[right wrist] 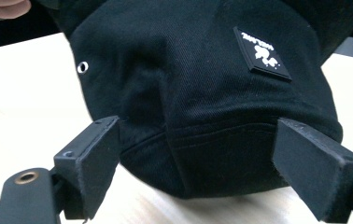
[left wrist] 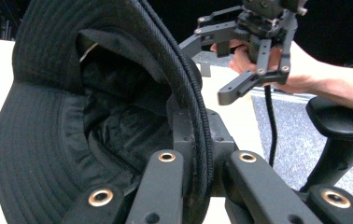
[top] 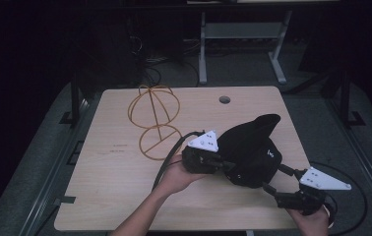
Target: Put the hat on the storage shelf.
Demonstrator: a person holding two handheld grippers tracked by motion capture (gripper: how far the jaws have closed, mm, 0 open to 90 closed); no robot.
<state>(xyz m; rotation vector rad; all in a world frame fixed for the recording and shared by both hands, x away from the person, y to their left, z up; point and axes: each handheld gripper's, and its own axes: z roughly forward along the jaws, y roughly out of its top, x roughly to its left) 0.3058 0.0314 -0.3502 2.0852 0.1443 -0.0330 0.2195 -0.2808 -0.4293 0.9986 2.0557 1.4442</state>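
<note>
My left gripper (top: 223,164) is clamped on the rim of the black hat (top: 253,152), which sits right of centre in the high view, lifted a little off the table (top: 115,196). In the left gripper view the corded edge of the brim (left wrist: 191,107) runs straight down between my jaws, pinched tight. My right gripper (top: 272,181), at the lower right of the high view, stands wide open with the hat's crown (right wrist: 202,93) just ahead of its pads (right wrist: 95,163) — not gripping yet. The wire hat stand (top: 155,118) waits at the upper left of the table, well apart. I judge the job now is to close the right jaws on the opposite edge, low near the seam — then carry the hat level, opening downward, so it drops over the wire dome without folding.
</note>
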